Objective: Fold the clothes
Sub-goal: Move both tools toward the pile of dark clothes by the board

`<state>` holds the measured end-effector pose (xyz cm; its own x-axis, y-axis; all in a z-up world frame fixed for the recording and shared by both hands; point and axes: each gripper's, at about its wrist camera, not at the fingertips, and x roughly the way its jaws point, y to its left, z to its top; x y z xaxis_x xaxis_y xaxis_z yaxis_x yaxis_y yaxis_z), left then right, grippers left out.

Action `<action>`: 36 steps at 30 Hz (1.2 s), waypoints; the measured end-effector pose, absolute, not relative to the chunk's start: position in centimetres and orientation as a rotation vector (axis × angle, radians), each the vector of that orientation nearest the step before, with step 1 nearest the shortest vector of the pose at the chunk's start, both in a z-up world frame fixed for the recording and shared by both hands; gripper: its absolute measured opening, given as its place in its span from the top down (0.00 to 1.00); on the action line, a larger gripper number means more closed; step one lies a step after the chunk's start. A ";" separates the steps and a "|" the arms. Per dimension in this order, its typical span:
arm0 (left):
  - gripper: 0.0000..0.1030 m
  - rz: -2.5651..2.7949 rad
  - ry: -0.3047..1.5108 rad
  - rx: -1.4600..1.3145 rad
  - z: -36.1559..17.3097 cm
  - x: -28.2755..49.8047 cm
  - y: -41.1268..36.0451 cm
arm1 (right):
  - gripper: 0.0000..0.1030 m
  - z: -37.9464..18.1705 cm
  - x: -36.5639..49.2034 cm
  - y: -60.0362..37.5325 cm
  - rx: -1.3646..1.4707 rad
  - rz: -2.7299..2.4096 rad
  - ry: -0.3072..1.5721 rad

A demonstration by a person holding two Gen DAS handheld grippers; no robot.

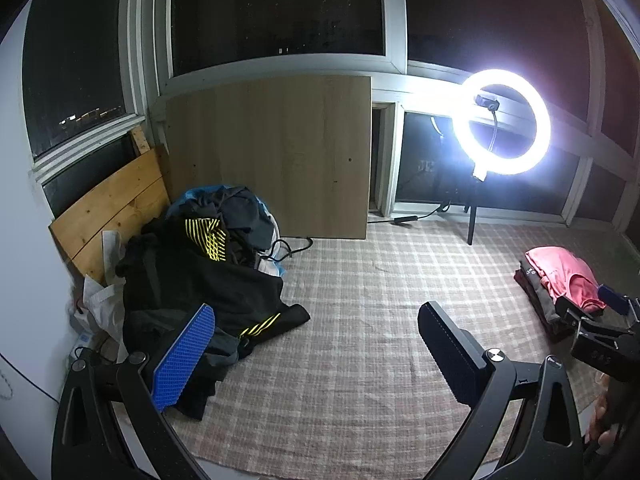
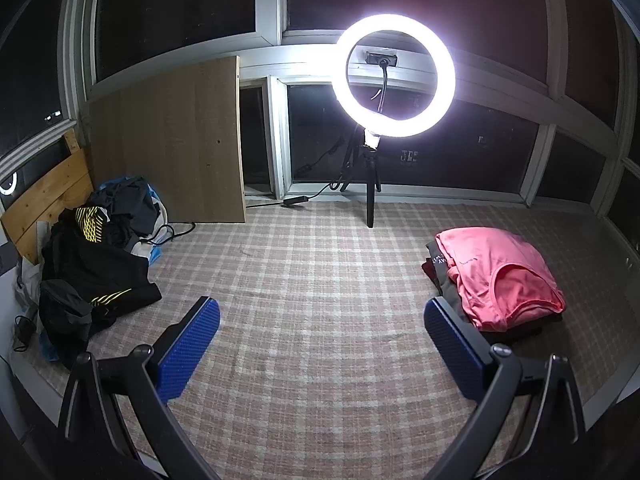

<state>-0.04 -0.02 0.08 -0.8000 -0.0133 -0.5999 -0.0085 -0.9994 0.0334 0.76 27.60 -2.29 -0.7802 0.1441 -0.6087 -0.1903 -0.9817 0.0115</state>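
Note:
A heap of dark unfolded clothes [image 1: 200, 276] with yellow stripes lies at the left on the checked mat [image 1: 360, 320]; the right wrist view shows the same heap [image 2: 96, 276]. A folded pink garment [image 2: 504, 280] tops a small stack of folded clothes at the right, also seen as the pink garment [image 1: 560, 276] in the left wrist view. My left gripper [image 1: 316, 344] is open and empty above the mat, its left finger beside the dark heap. My right gripper [image 2: 320, 348] is open and empty, its right finger near the pink stack. The right gripper's body [image 1: 600, 336] shows at the left view's right edge.
A lit ring light on a tripod [image 2: 396, 76] stands at the back by the dark windows, its cable [image 2: 296, 200] on the floor. A wooden board [image 1: 272, 156] and planks [image 1: 112, 216] lean against the wall behind the heap. A person's fingers [image 1: 604, 428] show at lower right.

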 end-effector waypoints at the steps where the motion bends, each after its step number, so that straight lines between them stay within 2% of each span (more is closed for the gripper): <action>1: 0.01 -2.978 -0.054 0.990 0.2 -0.1 0.0 | 0.00 -2.3 0.8 27.6 -0.951 2.806 0.105; 5: 0.01 -2.966 -0.011 1.034 -0.3 -0.6 -1.1 | 0.00 -2.2 0.9 27.5 -0.948 2.805 0.078; 16: 0.01 -2.988 -0.113 1.064 -1.8 -0.3 -0.1 | 0.00 -4.0 0.6 27.5 -1.010 2.811 0.074; 26: 0.01 -2.883 0.078 1.106 -3.4 -1.1 -3.3 | 0.00 -4.9 -1.0 26.6 -1.076 2.943 0.102; 36: 0.01 -2.760 0.067 1.099 -4.5 -0.1 -6.0 | 0.00 -5.9 -3.0 25.2 -1.150 3.075 0.161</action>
<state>-0.09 -6.00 -4.49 -0.7139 -0.1404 -0.6860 0.1734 -0.9846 0.0211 -3.02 25.25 -5.92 -0.7458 -0.1696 -0.6442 0.1013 -0.9847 0.1420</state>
